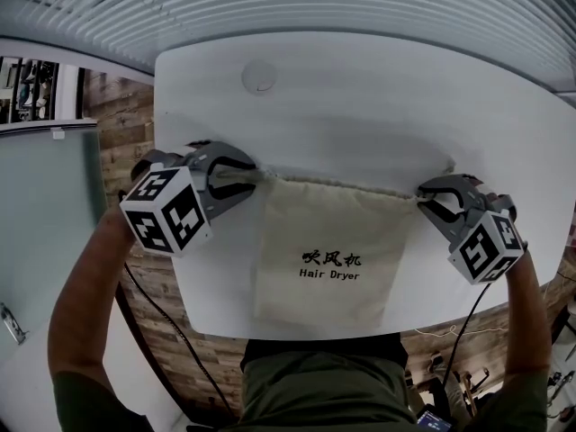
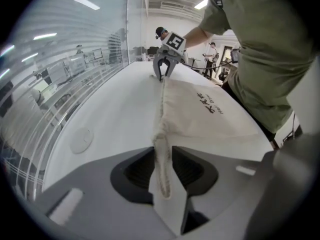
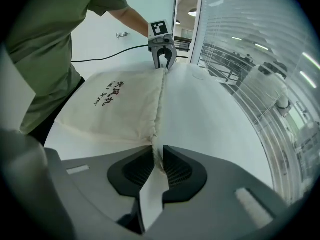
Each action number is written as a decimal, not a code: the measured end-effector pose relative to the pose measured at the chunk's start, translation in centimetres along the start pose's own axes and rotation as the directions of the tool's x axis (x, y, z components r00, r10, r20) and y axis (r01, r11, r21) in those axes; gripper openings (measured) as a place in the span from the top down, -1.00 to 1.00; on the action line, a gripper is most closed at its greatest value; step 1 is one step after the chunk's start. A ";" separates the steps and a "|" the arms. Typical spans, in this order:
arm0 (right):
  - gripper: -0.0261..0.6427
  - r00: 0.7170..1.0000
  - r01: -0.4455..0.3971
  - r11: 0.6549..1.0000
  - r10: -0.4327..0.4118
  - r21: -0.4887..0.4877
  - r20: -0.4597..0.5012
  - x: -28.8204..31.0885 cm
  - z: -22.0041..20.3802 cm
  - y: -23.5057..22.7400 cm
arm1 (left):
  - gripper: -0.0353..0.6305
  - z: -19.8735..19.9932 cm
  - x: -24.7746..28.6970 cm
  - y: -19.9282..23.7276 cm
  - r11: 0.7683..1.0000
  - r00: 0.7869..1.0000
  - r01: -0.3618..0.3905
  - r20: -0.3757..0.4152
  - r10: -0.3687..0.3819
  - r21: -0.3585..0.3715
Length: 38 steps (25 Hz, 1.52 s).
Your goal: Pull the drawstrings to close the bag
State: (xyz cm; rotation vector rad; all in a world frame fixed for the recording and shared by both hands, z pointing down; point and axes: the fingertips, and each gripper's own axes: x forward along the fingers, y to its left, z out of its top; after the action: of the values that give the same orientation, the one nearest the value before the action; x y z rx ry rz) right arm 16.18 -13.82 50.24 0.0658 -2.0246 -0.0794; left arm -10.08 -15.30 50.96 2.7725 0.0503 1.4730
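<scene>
The cream bag (image 1: 328,259) lies flat on the white worktop (image 1: 360,97). Its bottom edge is nearest the person, its printed side faces up, and its mouth hem (image 1: 346,185) on the far side is not yet gathered. At the hem's left corner the left gripper (image 1: 245,176) has its jaws drawn narrow on the left drawstring loop (image 2: 162,171). The cord runs between the pads and looks pinched, though it sits near the tips, so the hold may be shallow. At the right corner the right gripper (image 1: 423,198) has its jaws nearly together on the right drawstring end (image 3: 158,158), just beside the fabric's corner. The step in hand appears to be the pull itself. Both grippers should draw outward along the line of the hem, low over the worktop and evenly, so the bag stays centred rather than sliding to one side. The right jaws should hold cord only; if they catch hem cloth, the mouth will likely not gather. Farther off, a round cap (image 1: 259,76) is set in the worktop, well apart from either path.
</scene>
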 end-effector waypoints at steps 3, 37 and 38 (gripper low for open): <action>0.85 1.000 -0.005 1.000 0.004 0.027 0.031 0.1 -0.2 0.6 | 0.69 0.2 -0.1 0.4 1.000 1.000 -0.019 0.009 0.019 -0.010; 0.90 0.892 0.451 0.871 -0.440 -0.194 0.103 -1.5 6.8 -3.7 | 0.84 -2.6 -7.6 2.0 0.804 0.819 -0.446 -0.182 0.544 0.393; 0.90 0.881 0.472 0.860 -0.458 -0.195 0.114 -0.3 6.7 -4.9 | 0.84 -3.6 -7.4 3.1 0.794 0.806 -0.460 -0.189 0.561 0.398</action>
State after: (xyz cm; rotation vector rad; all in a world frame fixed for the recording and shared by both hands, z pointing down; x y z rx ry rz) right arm 10.34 -18.51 46.64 0.4211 -2.0116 -0.6180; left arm -17.14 -18.68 46.94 2.9315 -0.5665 2.1959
